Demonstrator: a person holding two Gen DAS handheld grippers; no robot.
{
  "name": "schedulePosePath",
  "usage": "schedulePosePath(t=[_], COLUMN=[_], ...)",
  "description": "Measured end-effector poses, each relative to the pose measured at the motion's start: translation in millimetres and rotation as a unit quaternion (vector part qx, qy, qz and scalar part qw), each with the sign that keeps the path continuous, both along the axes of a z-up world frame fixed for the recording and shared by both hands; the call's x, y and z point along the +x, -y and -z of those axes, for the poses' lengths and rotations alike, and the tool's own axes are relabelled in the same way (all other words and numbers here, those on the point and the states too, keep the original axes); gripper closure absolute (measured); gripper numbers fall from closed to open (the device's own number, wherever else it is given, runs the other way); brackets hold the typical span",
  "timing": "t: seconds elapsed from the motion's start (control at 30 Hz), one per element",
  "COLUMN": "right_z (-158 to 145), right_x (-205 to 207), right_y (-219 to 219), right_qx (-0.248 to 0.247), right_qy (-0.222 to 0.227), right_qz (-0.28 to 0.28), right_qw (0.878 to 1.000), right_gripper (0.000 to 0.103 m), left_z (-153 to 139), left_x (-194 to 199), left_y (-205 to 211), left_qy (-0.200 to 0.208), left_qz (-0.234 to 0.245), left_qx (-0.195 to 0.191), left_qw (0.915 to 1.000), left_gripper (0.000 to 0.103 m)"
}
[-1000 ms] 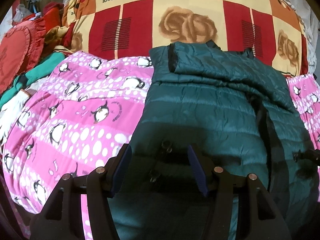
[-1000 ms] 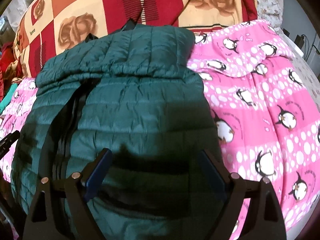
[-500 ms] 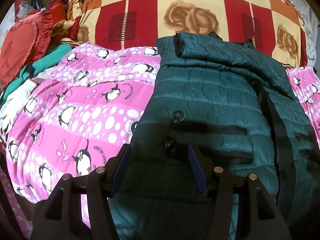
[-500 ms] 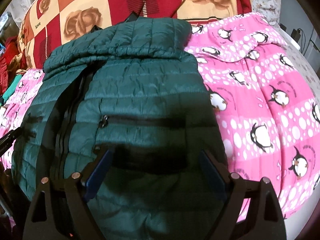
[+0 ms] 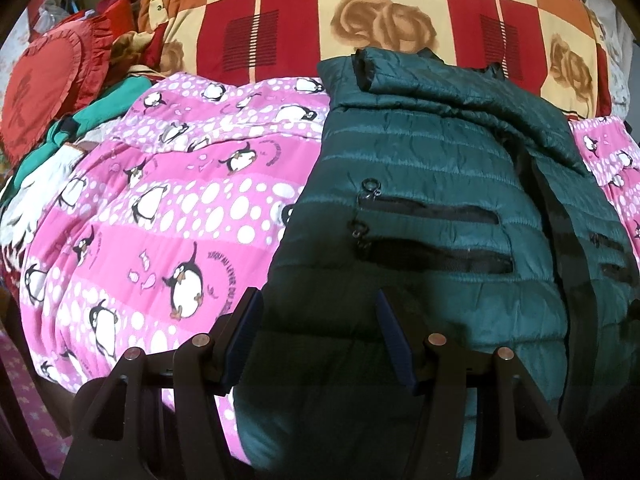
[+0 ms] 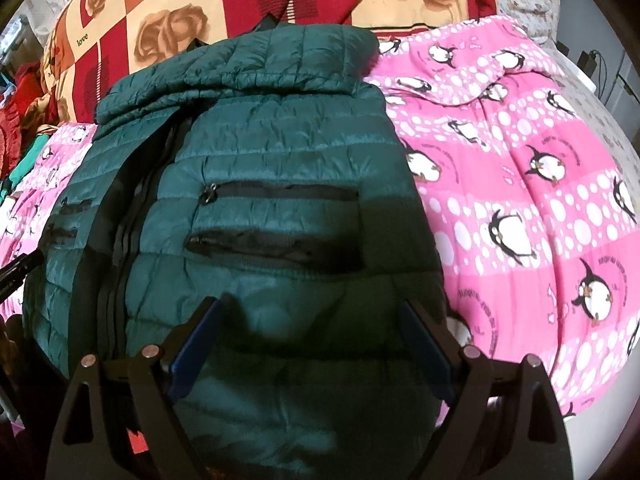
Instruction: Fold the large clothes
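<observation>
A dark green quilted puffer jacket (image 5: 432, 168) lies front up on a pink penguin blanket (image 5: 168, 208), with black pocket zippers and a centre zipper showing. It also shows in the right wrist view (image 6: 280, 152). My left gripper (image 5: 318, 304) is open and empty, just above the jacket's near left hem. My right gripper (image 6: 310, 312) is open wide and empty, above the near right hem. The tip of the left gripper (image 6: 18, 266) shows at the left edge of the right wrist view.
A red, orange and cream rose-print quilt (image 5: 360, 12) lies behind the jacket. A red frilled cushion (image 5: 44, 84) and teal clothes (image 5: 108, 100) are piled at the far left. The pink blanket (image 6: 520, 184) spreads to the right, to the bed's edge.
Both grippers have pulled back toward the near hem, so more of the jacket and its pocket zippers is in view. Both stay open and empty.
</observation>
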State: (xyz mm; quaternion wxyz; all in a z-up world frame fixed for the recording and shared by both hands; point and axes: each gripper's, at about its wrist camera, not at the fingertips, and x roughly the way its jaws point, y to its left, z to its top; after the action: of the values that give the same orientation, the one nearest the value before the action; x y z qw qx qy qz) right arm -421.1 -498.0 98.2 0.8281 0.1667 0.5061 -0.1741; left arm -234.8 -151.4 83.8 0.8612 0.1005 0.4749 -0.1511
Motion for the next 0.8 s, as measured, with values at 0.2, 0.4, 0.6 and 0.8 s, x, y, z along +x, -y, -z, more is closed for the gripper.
schedulePosePath(t=[0.2, 0.4, 0.6, 0.8], right_z=[1.4, 1.2, 7.5, 19.4], right_x=[-13.5, -24.5, -35.2, -43.7], right_y=[1.6, 4.6, 11.2, 21.1], right_qx=[0.007, 0.011, 0.017, 0.049], right_qy=[-0.005, -0.009, -0.020, -0.030], right_qz=[0.005, 0.010, 0.016, 0.022], right_qw=[1.000, 1.000, 1.000, 0.998], right_gripper=[0.010, 0.009, 0.008, 0.006], left_z=[0.7, 3.9, 7.1, 17.1], left_x=[-4.4, -1.4, 6.8, 6.4], left_y=[-11.8, -32.5, -53.5, -65.0], left_qy=[-0.014, -0.055, -0.099, -0.137], left_qz=[-0.004, -0.005, 0.001, 0.022], left_qx=[-0.008, -0.040, -0.074, -0.095], left_qw=[0.9999, 0.9977, 0.9924, 0.9858], left_gripper=[0.071, 0.071, 0.071, 0.070])
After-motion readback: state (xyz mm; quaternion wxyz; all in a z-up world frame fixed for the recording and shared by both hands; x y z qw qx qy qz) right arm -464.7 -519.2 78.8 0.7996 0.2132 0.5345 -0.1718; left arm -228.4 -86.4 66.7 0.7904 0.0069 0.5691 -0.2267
